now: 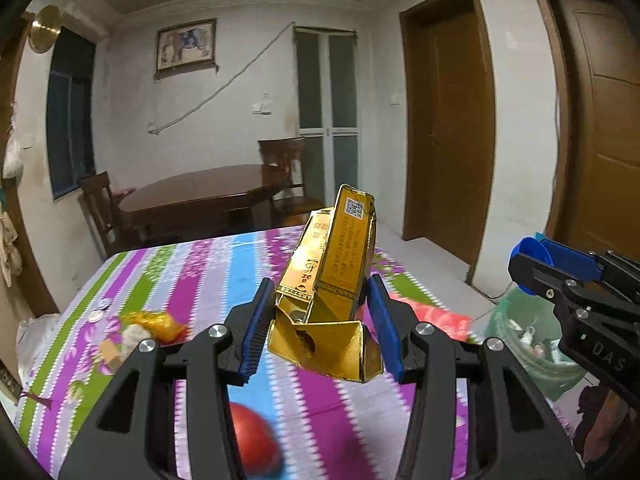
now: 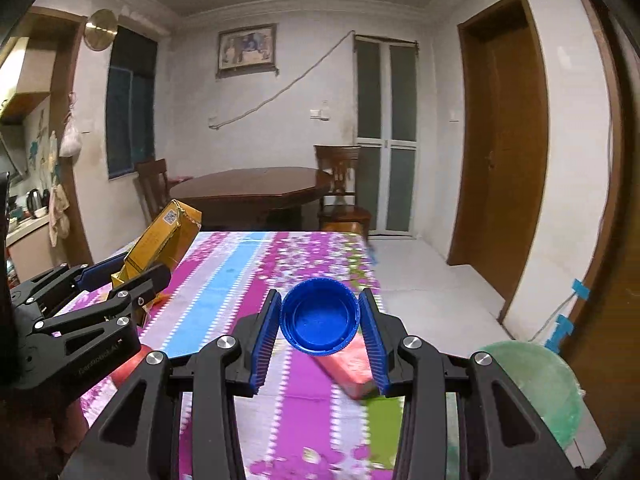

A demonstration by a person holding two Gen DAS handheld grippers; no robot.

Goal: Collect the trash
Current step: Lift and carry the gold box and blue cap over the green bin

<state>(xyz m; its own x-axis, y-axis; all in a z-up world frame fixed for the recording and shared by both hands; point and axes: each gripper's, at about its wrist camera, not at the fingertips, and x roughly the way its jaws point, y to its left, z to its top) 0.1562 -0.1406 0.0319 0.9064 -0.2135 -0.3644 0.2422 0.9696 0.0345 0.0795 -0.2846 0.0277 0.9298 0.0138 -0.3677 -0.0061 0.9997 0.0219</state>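
Note:
My left gripper (image 1: 320, 300) is shut on a crumpled gold carton (image 1: 332, 280), which tilts up above the striped tablecloth (image 1: 208, 272). In the right wrist view that gold carton (image 2: 164, 240) shows at the left in the left gripper (image 2: 120, 276). My right gripper (image 2: 320, 316) is shut on a blue bottle cap (image 2: 319, 316) with its hollow side facing the camera. The blue bottle cap (image 1: 534, 258) and right gripper (image 1: 536, 268) also show at the right edge of the left wrist view, over a green-bagged bin (image 1: 524, 340).
On the tablecloth lie a yellow wrapper with scraps (image 1: 152, 326), a red round object (image 1: 252, 440) and a red flat packet (image 2: 352, 364). The green bin (image 2: 536, 388) stands beside the table's right side. A dark wooden table (image 2: 256, 188) with chairs stands behind, doors on the right.

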